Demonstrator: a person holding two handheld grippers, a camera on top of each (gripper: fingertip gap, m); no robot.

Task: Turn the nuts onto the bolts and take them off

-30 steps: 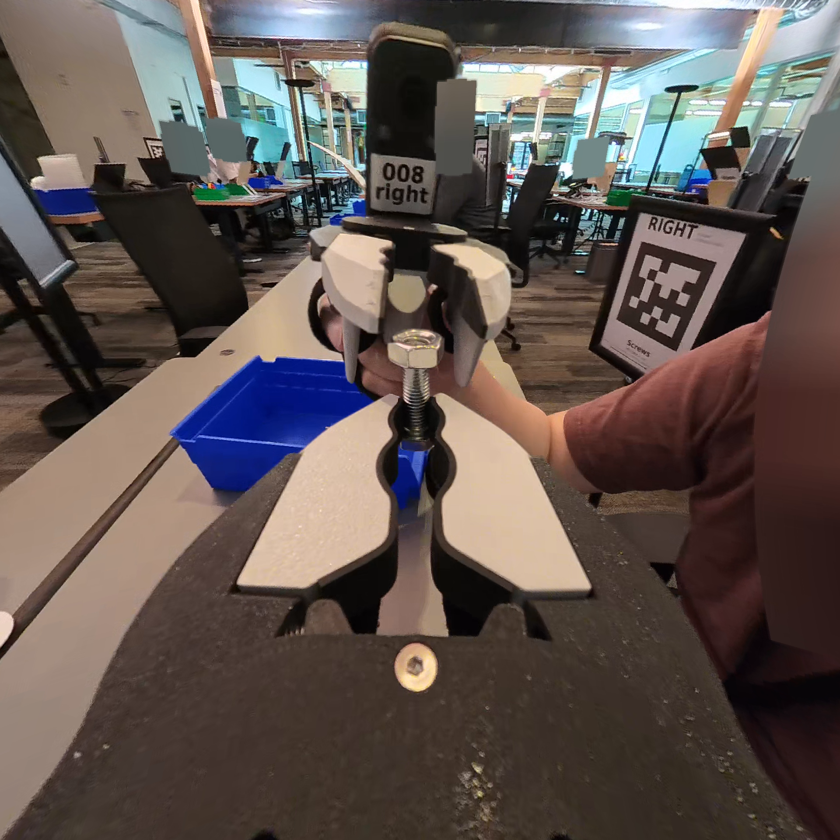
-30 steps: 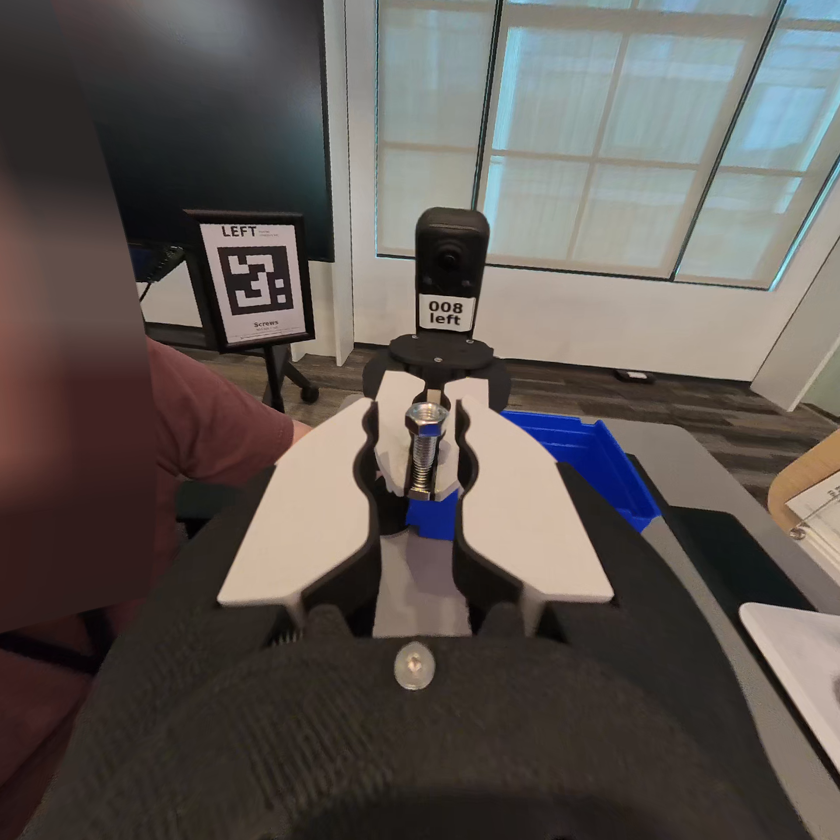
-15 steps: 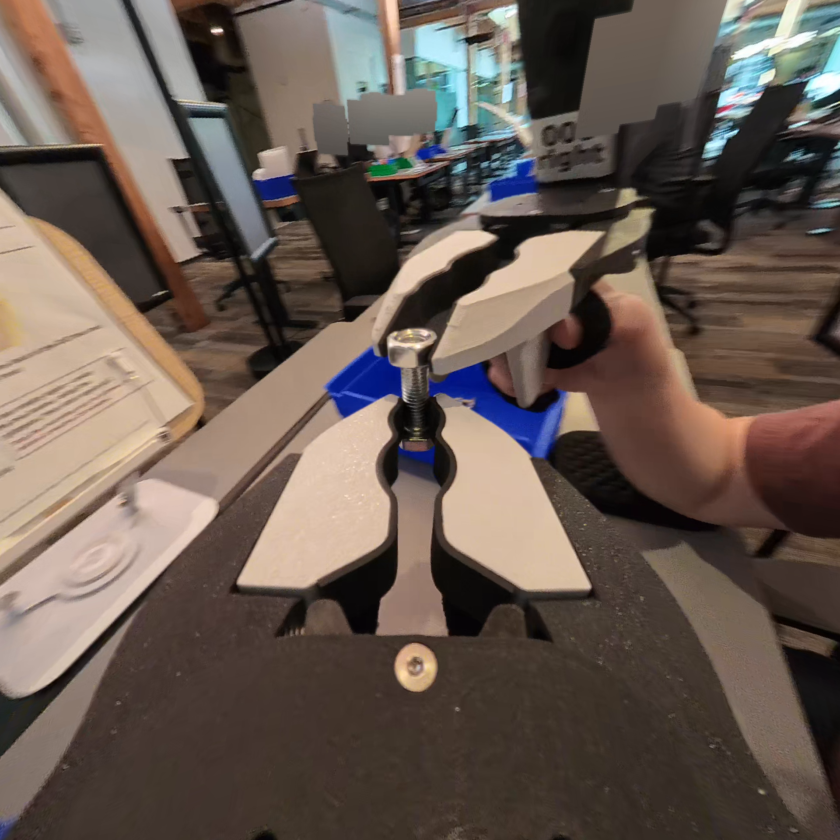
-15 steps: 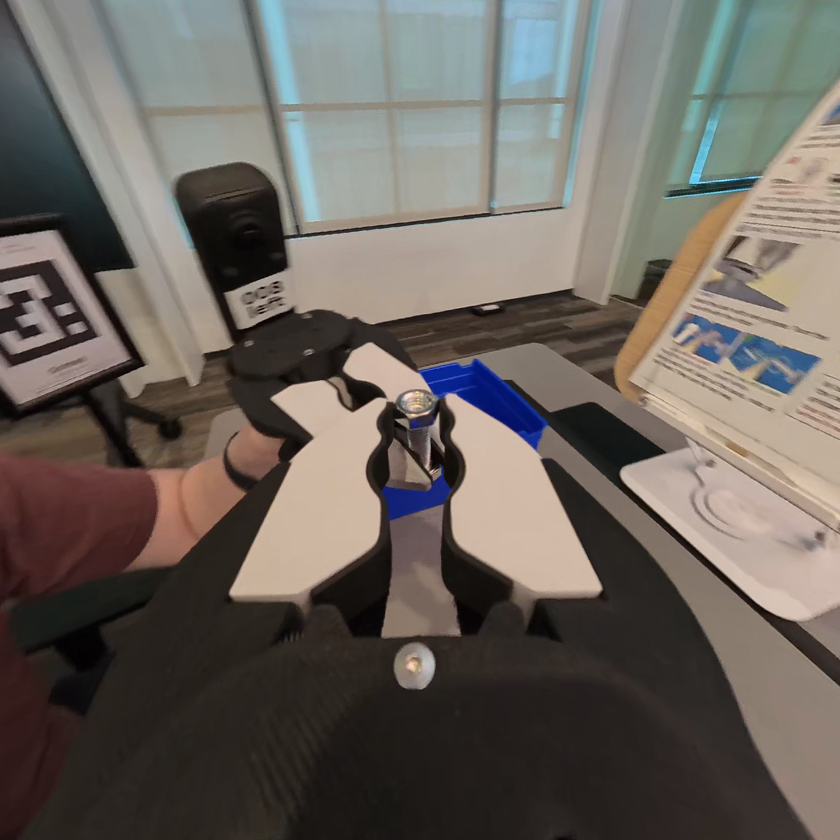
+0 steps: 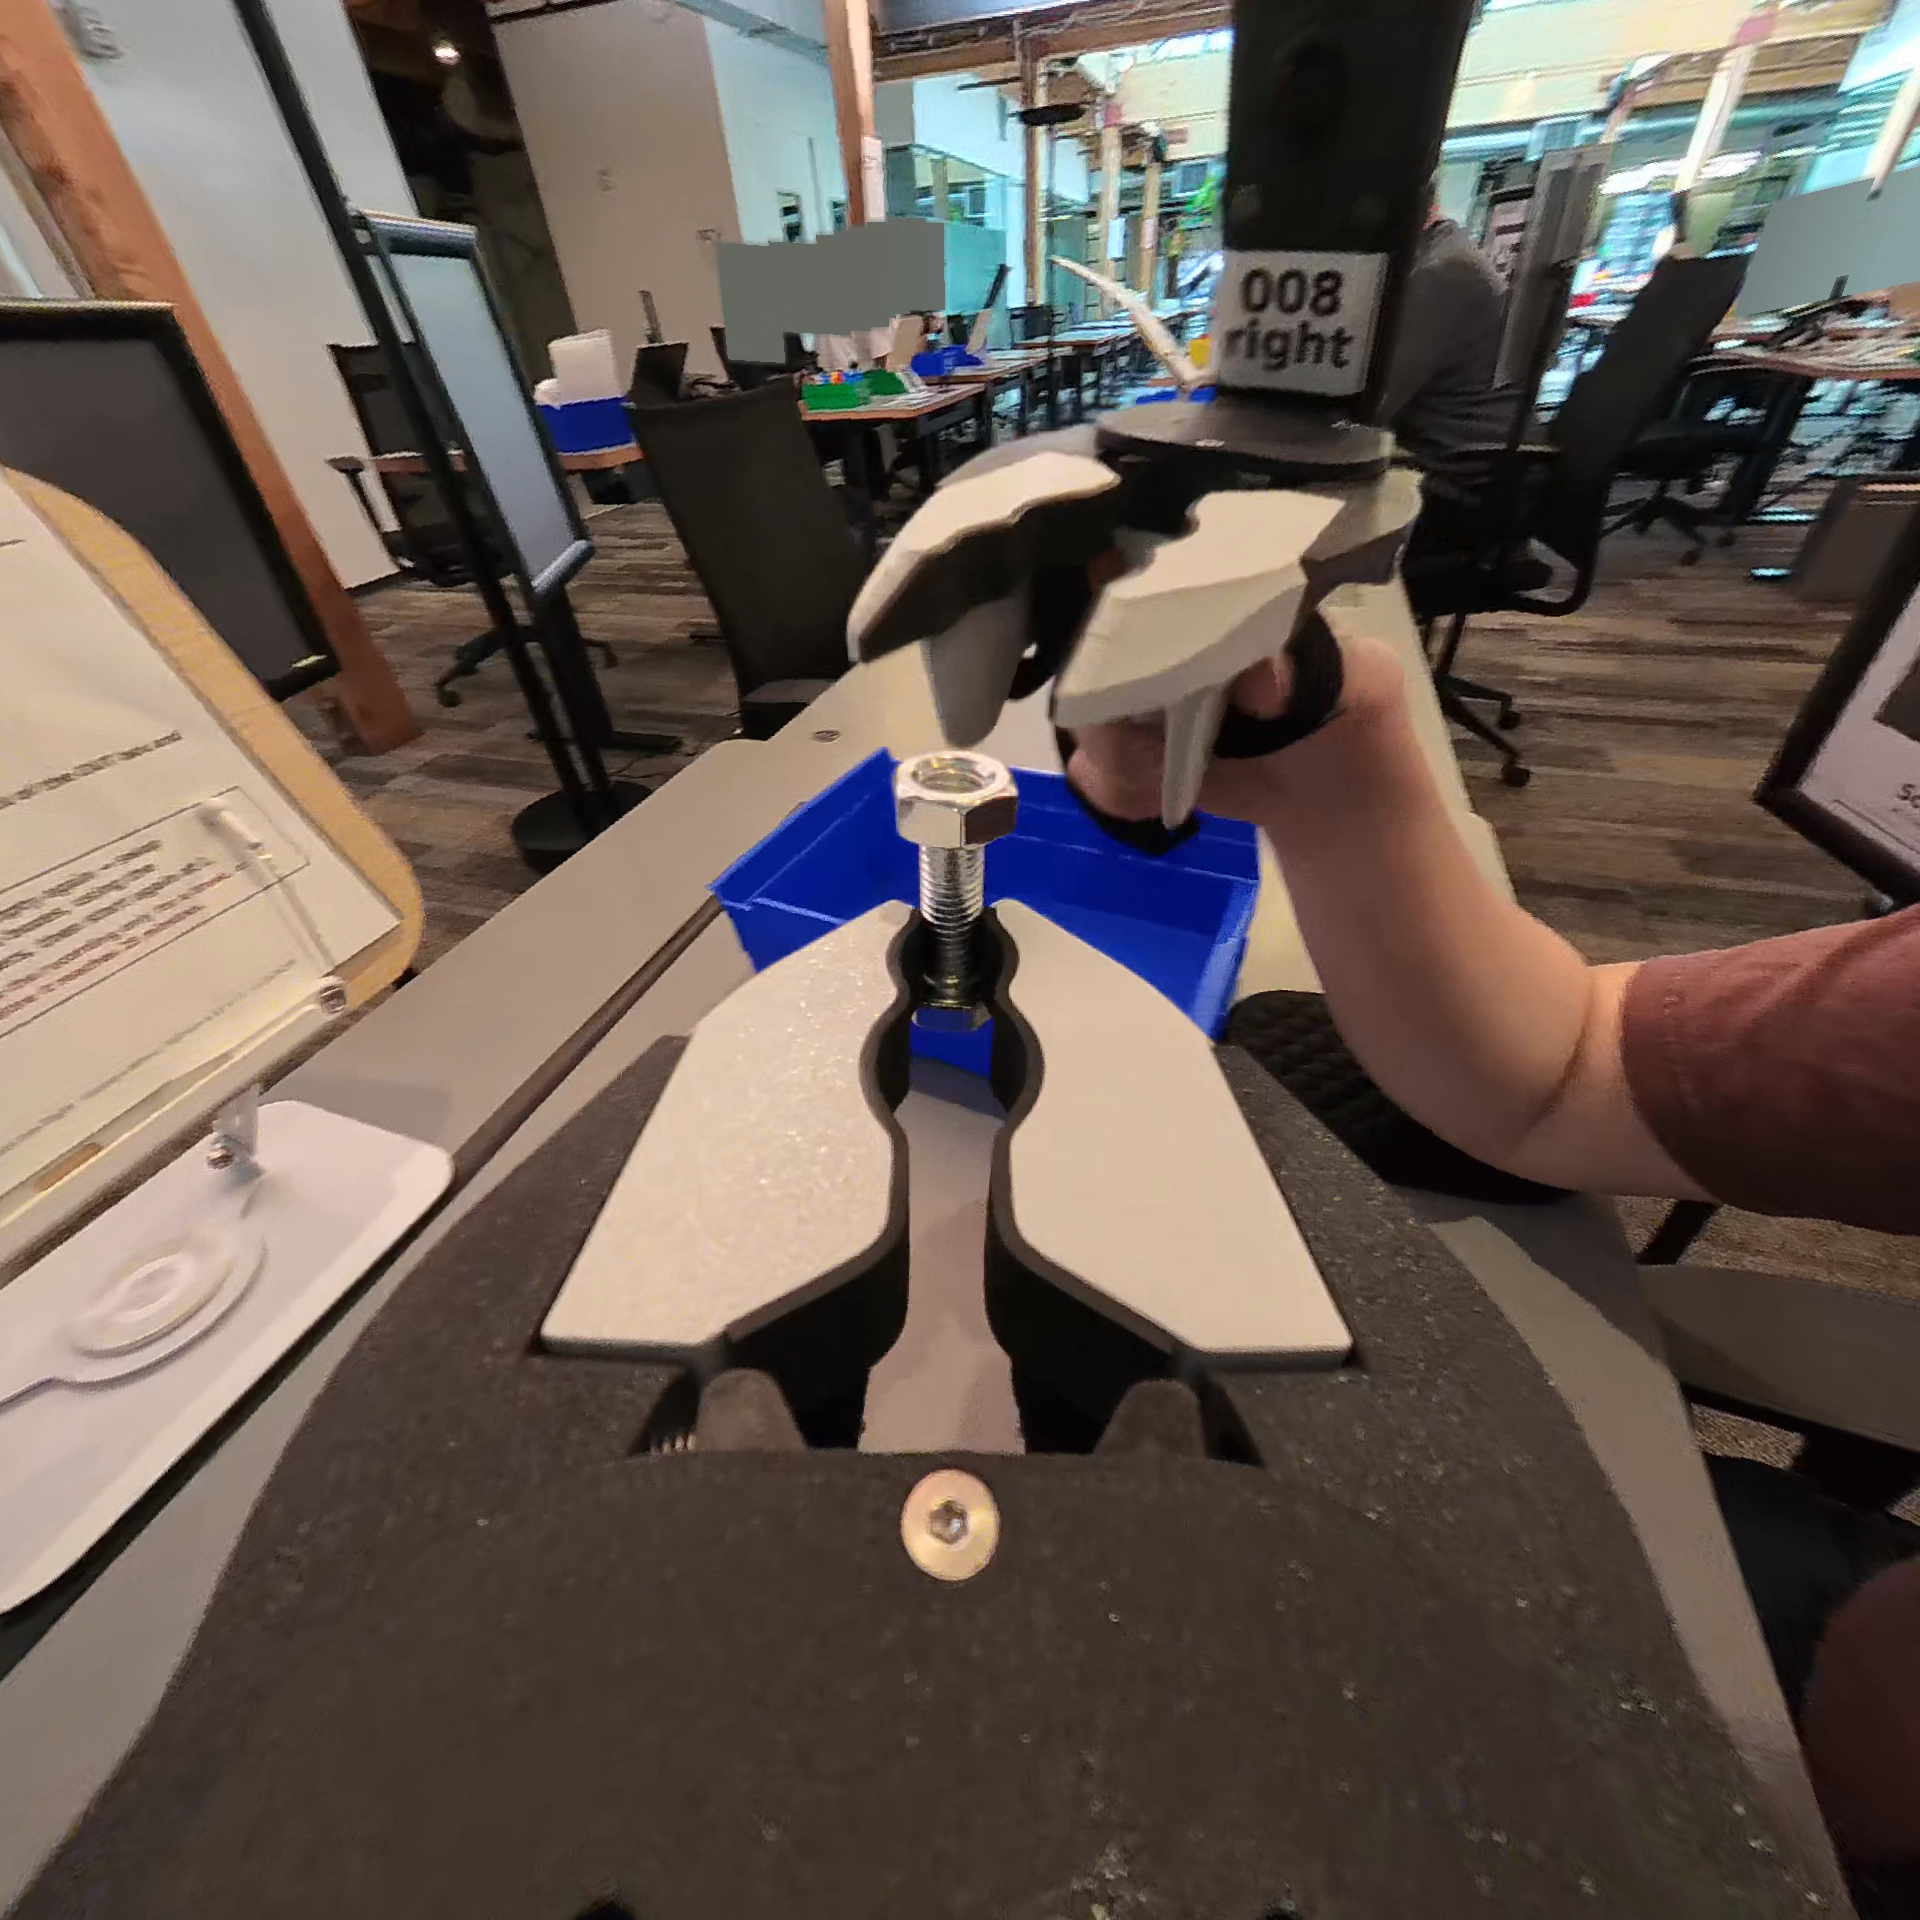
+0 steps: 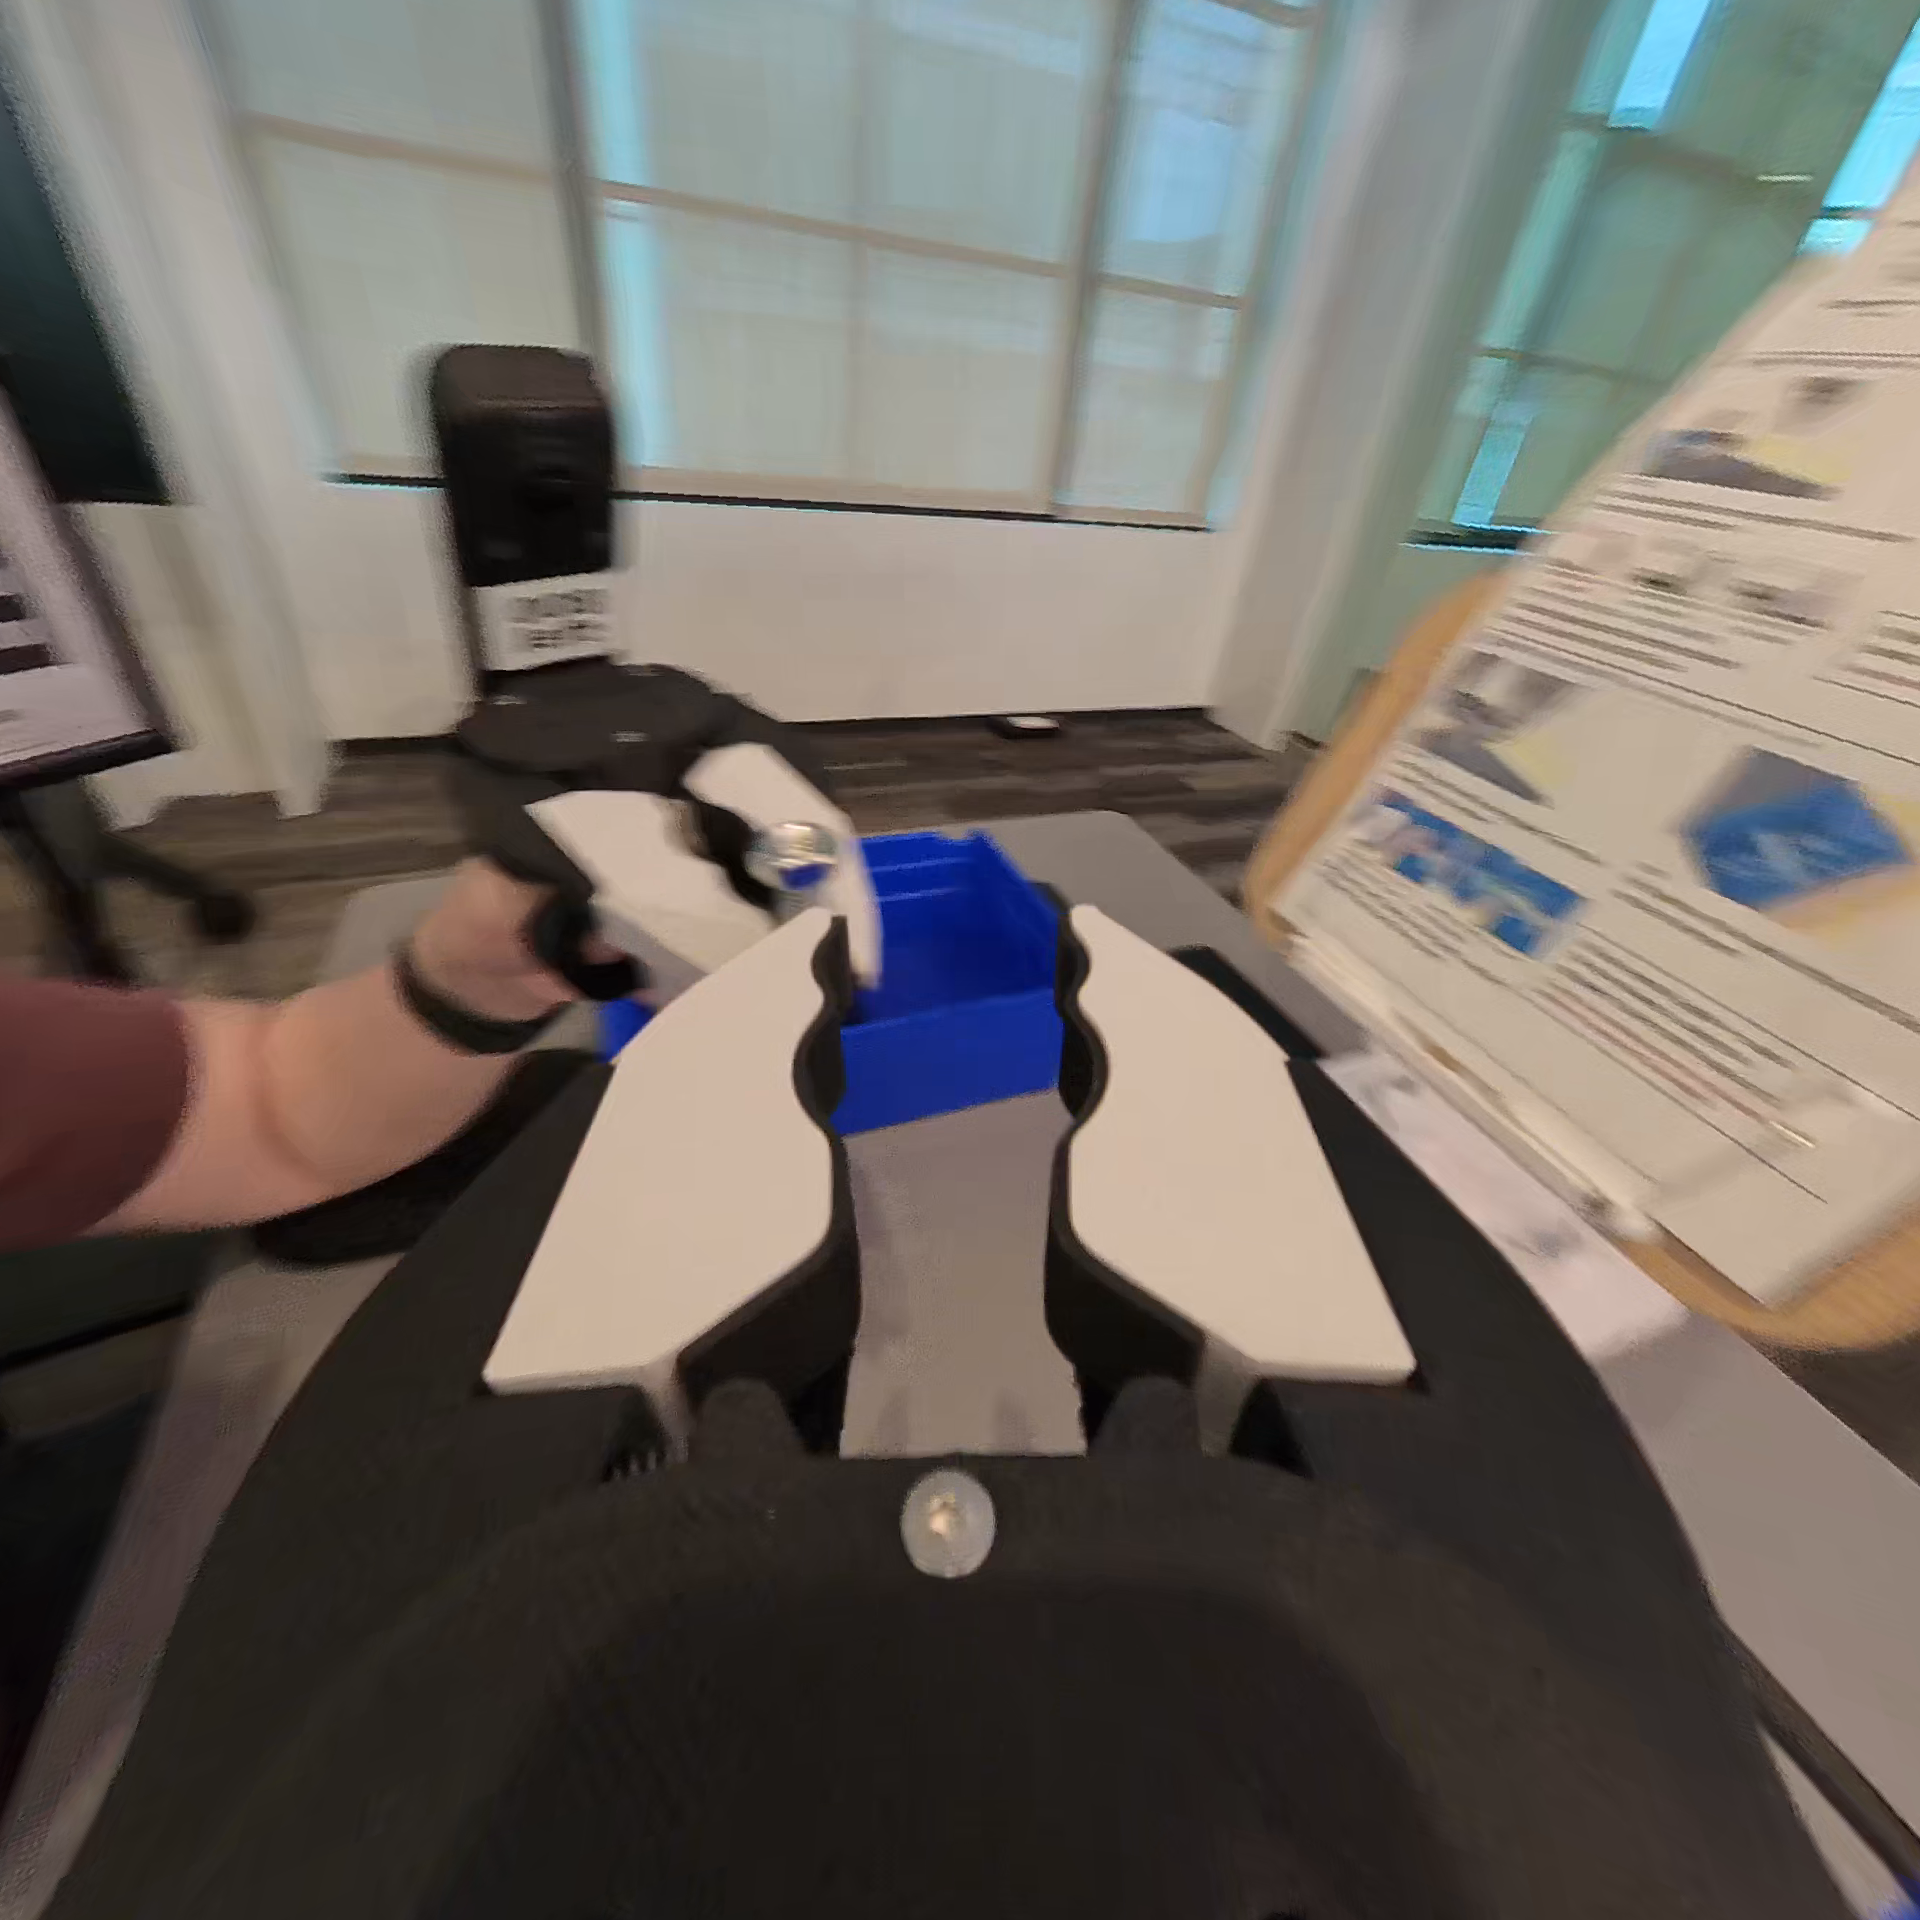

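Note:
My left gripper (image 5: 948, 940) is shut on a silver bolt (image 5: 943, 920) and holds it upright, with the head down between the fingertips. A silver hex nut (image 5: 954, 812) sits at the top of the threaded shaft. My right gripper (image 6: 951, 935) is open and empty. In the left wrist view the right gripper (image 5: 1070, 732) hangs just above and to the right of the nut, not touching it. The right wrist view is blurred; it shows the left gripper (image 6: 774, 868) with the nut (image 6: 795, 844) to the left of the right gripper's fingers.
A blue bin (image 5: 1101, 914) stands on the grey table (image 5: 499, 1029) behind the bolt; it also shows in the right wrist view (image 6: 951, 997). A printed instruction board on a white stand (image 5: 135, 935) is close on one side (image 6: 1621, 883). Office chairs and desks stand beyond. My hands' fingertips stand some 5 cm from each other.
My right gripper was shut around the nut; it has opened, let go and drawn back up and to the side. Both views have swung, and the left gripper still holds the bolt.

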